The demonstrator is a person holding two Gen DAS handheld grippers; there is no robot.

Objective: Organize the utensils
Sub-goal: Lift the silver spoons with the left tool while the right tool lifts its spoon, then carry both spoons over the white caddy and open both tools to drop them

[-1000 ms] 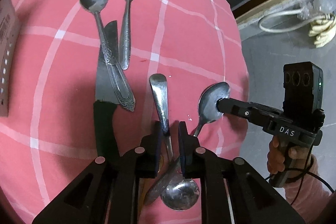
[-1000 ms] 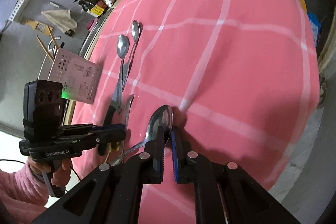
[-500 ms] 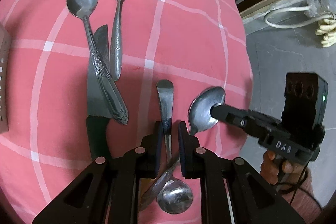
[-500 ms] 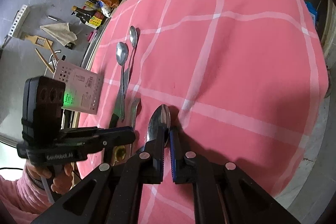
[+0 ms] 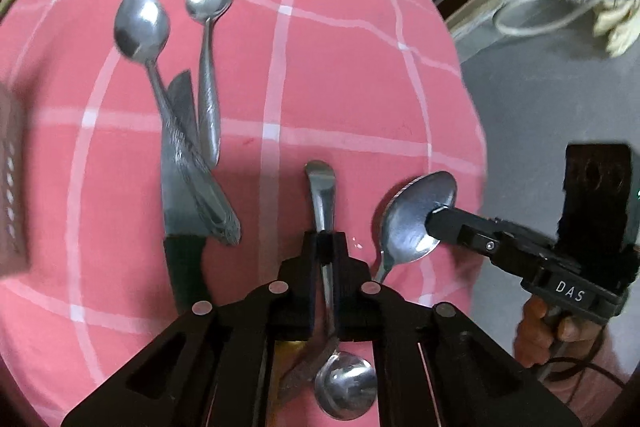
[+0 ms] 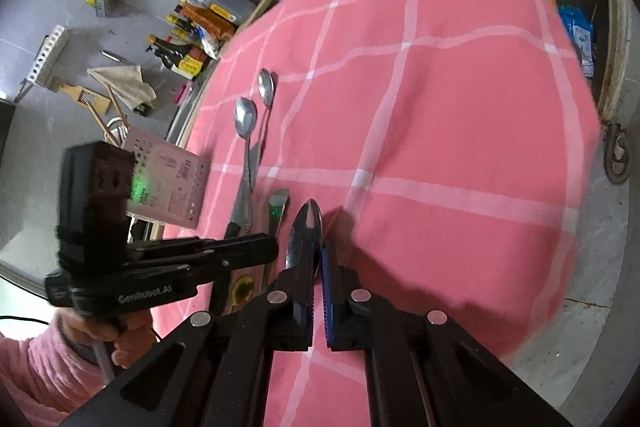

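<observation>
a spoon handle (image 5: 325, 205) is pinched in the left gripper (image 5: 324, 247), and a second spoon's bowl (image 6: 306, 227) in the right gripper (image 6: 316, 259). the smooth bowl could be twisted loose and dropped onto the pink surface (image 6: 460, 131).

spoons (image 5: 141, 27): shiny metal | knife (image 5: 180, 163): metal blade, matt blk handle | cloth (image 5: 340, 67): pink woven, matt

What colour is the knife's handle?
Black, below a steel blade. The knife handle shows best in the left wrist view.
</observation>
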